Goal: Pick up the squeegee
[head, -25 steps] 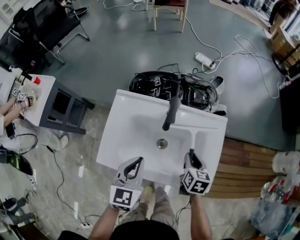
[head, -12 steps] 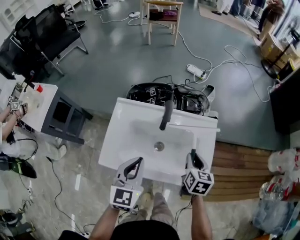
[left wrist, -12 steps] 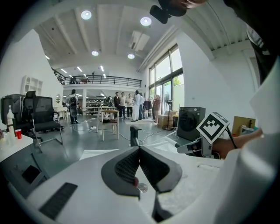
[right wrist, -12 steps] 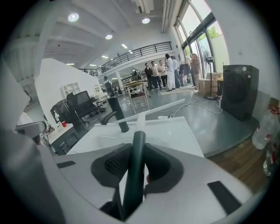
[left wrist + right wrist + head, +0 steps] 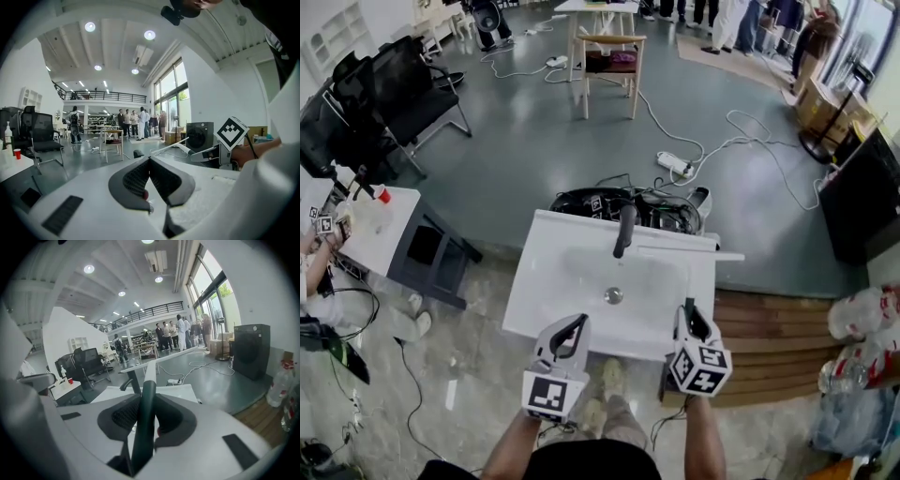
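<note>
White sink counter [image 5: 530,309] — right tool [image 5: 146,398] clamped on dark-handled, white-bladed squeegee [image 5: 149,373]; left tool [image 5: 149,161] closed, empty. Rec.: lift w/ blade level, clear of black faucet [image 5: 623,232].

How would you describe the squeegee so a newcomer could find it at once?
Start at the white sink in the head view. Over its right side, the right gripper is clamped on a dark handle whose white shaft ends in a long crossbar. That T shape sets the squeegee apart from the dark curved faucet beside it.
</note>
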